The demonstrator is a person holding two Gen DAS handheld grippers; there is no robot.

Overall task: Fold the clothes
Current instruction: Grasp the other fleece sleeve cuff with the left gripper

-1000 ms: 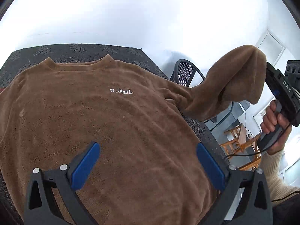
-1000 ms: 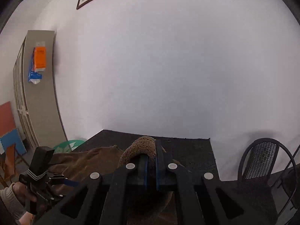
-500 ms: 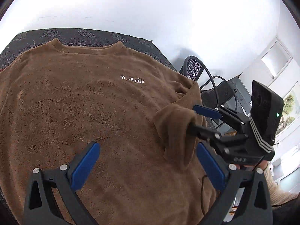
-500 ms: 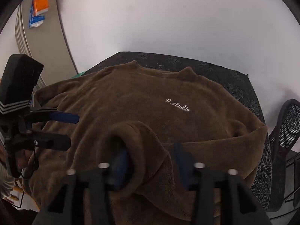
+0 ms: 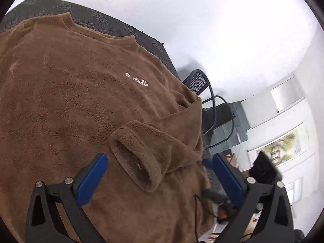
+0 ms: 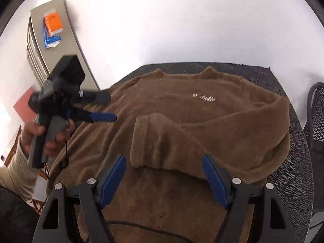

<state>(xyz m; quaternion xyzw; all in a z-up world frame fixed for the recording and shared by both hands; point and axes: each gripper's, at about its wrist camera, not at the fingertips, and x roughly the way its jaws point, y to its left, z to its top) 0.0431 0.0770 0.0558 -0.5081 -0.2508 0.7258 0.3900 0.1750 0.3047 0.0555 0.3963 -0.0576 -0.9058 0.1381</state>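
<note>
You have just let go of the right sleeve [image 6: 182, 139]: it is now lying folded across the chest of the fuzzy brown sweatshirt [image 6: 172, 105], mid-frame on the dark patterned table [image 6: 291, 178]. Your right gripper [image 6: 164, 180] is standing wide and empty, as is your left gripper [image 5: 160, 180]; the other sleeve is waiting.

Both wrist cameras are looking down closely over the brown fleece sweater [image 5: 81, 105] [image 6: 202, 121], seemingly from opposite sides, sharing its folded sleeve.
</note>
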